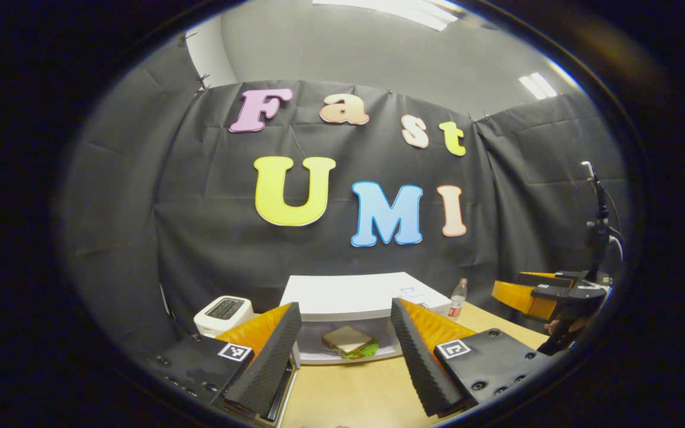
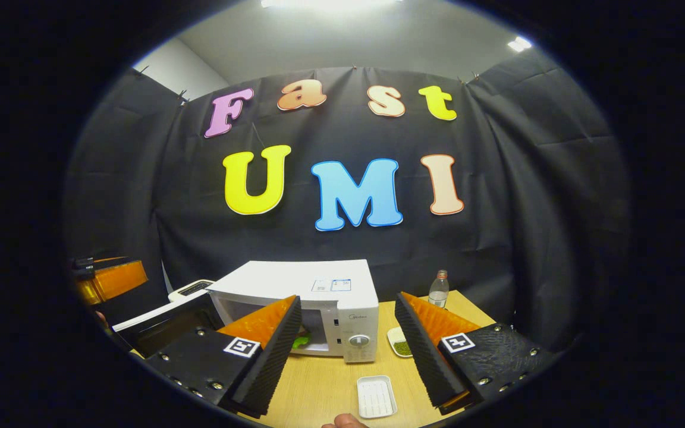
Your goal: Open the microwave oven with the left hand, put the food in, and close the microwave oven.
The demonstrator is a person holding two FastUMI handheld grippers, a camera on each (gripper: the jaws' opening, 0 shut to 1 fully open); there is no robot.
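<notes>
looking out from the left gripper view, the left tongs (image 1: 345,351) are wide open and hold nothing. between their two fingers sits the white microwave (image 1: 357,297) on the wooden table (image 1: 348,398). its door (image 2: 164,324) is swung open, out past the left finger. inside, right in the gap between the fingers, lies the sandwich (image 1: 347,341), with bread on top and green leaves poking out. it is well ahead of the tongs and not touching them. past the left finger stands a white toaster (image 1: 222,314). past the right finger stands a small clear bottle (image 1: 458,299) with a red cap. far off on the right side, the right tongs (image 1: 547,297) hang in the air above the table, with a bit of a hand (image 1: 556,326) under them.

in the right gripper view, the right tongs (image 2: 348,351) are wide open too and hold nothing. the microwave sits ahead of them, mostly behind the left finger, and a bit of green shows inside it just beside that finger. between the fingers, close in, a white empty tray (image 2: 376,396) lies on the table. a small dish (image 2: 400,342) with something green in it sits just beside the right finger. the bottle stands farther back. the left tongs (image 2: 107,279) show far off on the left side.
</notes>
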